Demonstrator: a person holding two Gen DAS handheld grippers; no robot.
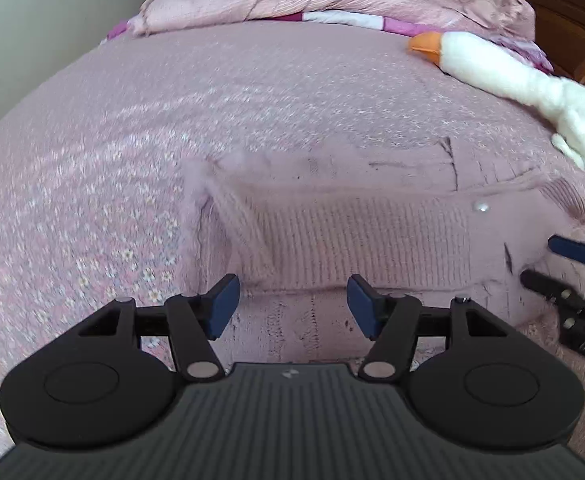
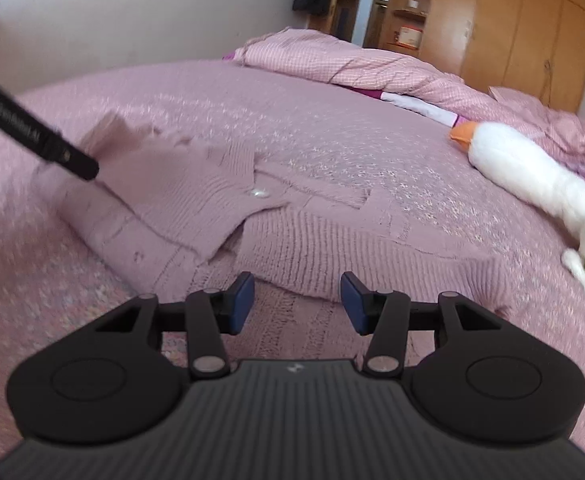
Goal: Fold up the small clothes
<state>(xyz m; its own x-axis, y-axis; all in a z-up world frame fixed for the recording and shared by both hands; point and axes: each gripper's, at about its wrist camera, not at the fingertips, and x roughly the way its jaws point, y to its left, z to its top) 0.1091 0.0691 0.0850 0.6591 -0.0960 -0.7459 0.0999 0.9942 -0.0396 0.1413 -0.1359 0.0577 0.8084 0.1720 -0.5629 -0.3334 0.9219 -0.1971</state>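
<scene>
Left gripper (image 1: 293, 306) and right gripper (image 2: 297, 303) jaws gape empty at frame bottom. Centre, pink knit cardigan (image 1: 352, 240) lies partly folded on the bed (image 1: 92, 160). Plush goose (image 1: 512, 76) upper right

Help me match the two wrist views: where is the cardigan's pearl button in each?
Left wrist: the button sits right of centre, on the cardigan.
Right wrist: the button sits left of centre, at mid height.
Shared landmark: the goose toy, at the right in both.

Both wrist views low, close over bed (image 1: 92, 160); share cardigan (image 2: 196, 200), goose toy (image 1: 492, 68); edges somewhat blurred.
</scene>
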